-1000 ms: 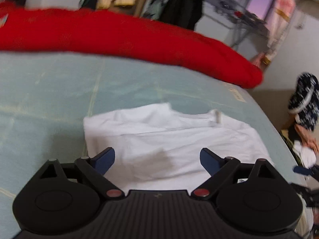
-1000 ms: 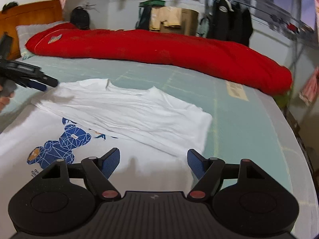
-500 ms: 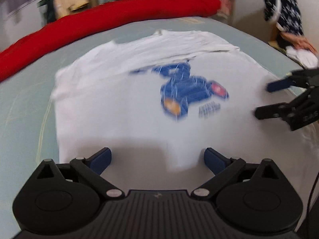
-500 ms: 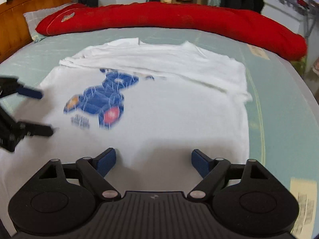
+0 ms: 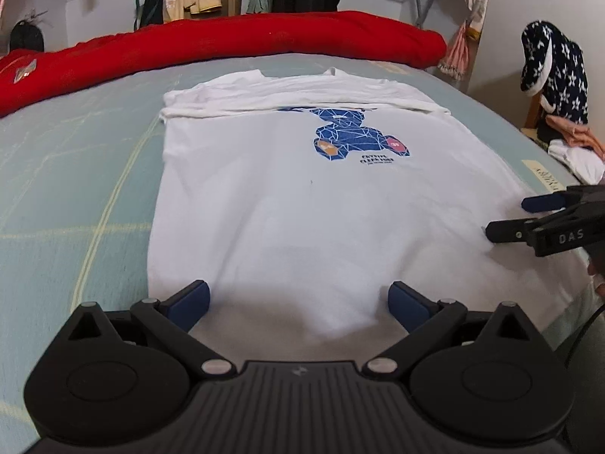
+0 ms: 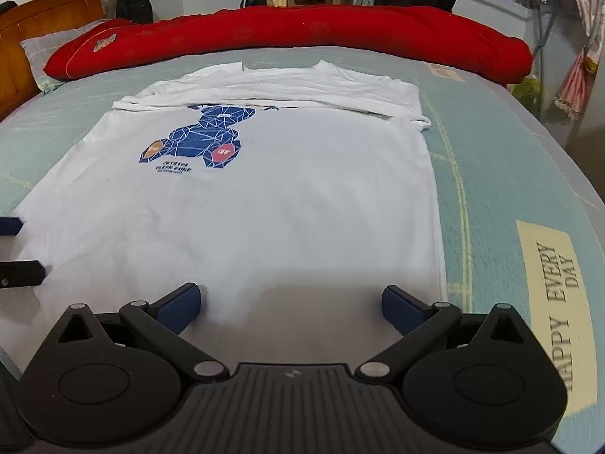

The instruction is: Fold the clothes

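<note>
The shirt (image 5: pixel 287 204) lies flat on the bed (image 5: pixel 75 174), print side up. Its far end, with collar and sleeves, is turned back toward the near side in one band across the top of the print (image 5: pixel 359 136). That fold is in place; the long body below it is a single spread layer, so further folds remain.

The left gripper (image 5: pixel 298 302) sits over the near hem, jaws wide, holding nothing. The right gripper (image 6: pixel 289 300) sits over the same hem nearer the right edge, jaws also wide and empty.

The left view alone shows a pile of clothes (image 5: pixel 567 147) on a chair at far right. The right view alone shows the headboard (image 6: pixel 41 15) at far left and the label (image 6: pixel 556 302) on the bed at near right.
</note>
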Tool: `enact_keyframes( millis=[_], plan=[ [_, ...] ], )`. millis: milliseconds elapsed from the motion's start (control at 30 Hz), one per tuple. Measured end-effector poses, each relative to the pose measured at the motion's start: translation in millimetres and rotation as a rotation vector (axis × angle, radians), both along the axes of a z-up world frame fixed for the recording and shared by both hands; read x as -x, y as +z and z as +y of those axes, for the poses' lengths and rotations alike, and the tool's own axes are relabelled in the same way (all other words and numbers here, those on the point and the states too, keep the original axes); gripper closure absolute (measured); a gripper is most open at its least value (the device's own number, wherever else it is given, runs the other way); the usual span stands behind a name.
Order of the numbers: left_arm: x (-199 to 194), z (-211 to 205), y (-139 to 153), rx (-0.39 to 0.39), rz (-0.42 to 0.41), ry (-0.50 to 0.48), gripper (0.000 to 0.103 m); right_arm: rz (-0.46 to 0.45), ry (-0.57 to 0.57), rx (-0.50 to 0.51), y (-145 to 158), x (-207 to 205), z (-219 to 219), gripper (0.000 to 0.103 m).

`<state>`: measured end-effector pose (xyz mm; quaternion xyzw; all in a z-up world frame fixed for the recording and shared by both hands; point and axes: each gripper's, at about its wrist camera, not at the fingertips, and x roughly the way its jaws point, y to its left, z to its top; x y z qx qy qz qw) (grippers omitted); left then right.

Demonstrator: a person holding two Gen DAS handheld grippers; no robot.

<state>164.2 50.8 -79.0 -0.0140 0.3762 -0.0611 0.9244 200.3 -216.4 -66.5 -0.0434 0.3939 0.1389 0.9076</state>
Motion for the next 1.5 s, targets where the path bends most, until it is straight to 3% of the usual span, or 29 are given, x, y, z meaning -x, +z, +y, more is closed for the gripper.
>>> enact_keyframes(
  millis=[233,333,433,533,633,733,833,967,1100,1200,1300,1400,1500],
  plan=[
    [7,3,-3,0.017,-0.017,0.003,0.001,-0.028,-0.042,-0.02,-8,8,-1,0.0],
    [10,-2,10,0.039,-0.052,0.005,0.002,-0.048,-0.037,-0.022,-10,11,-2,0.0],
    [13,-15,21,0.038,-0.104,-0.071,0.001,-0.065,-0.02,-0.046,-3,19,-3,0.0],
    [5,-30,11,-0.03,-0.07,-0.079,0.001,-0.082,-0.005,-0.077,6,28,-4,0.0],
    [0,-29,-5,-0.031,-0.017,-0.042,0.001,-0.095,0.016,-0.082,5,39,-7,0.0],
    [12,-17,-5,-0.013,-0.045,-0.032,0.001,-0.102,0.044,-0.058,-6,51,-11,0.0],
    [13,-3,4,0.064,-0.058,-0.045,0.001,-0.111,0.054,-0.079,-13,61,-20,0.0],
    [-12,2,18,0.099,-0.124,-0.061,0.001,-0.123,0.05,-0.061,-15,62,-17,0.0],
    [-60,26,-1,0.214,-0.043,-0.007,0.001,-0.126,0.045,-0.067,-15,66,-18,0.0],
    [-74,46,-9,0.119,-0.037,0.096,0.001,-0.129,0.042,-0.072,-15,68,-19,0.0],
    [-80,59,6,0.187,-0.02,0.098,0.001,-0.141,0.047,-0.08,-17,71,-22,0.0],
    [-87,55,20,0.168,-0.082,0.055,0.001,-0.15,0.041,-0.08,-18,70,-21,0.0],
    [-107,57,15,0.255,-0.057,0.006,0.001,-0.156,0.038,-0.079,-19,70,-20,0.0]
  ],
)
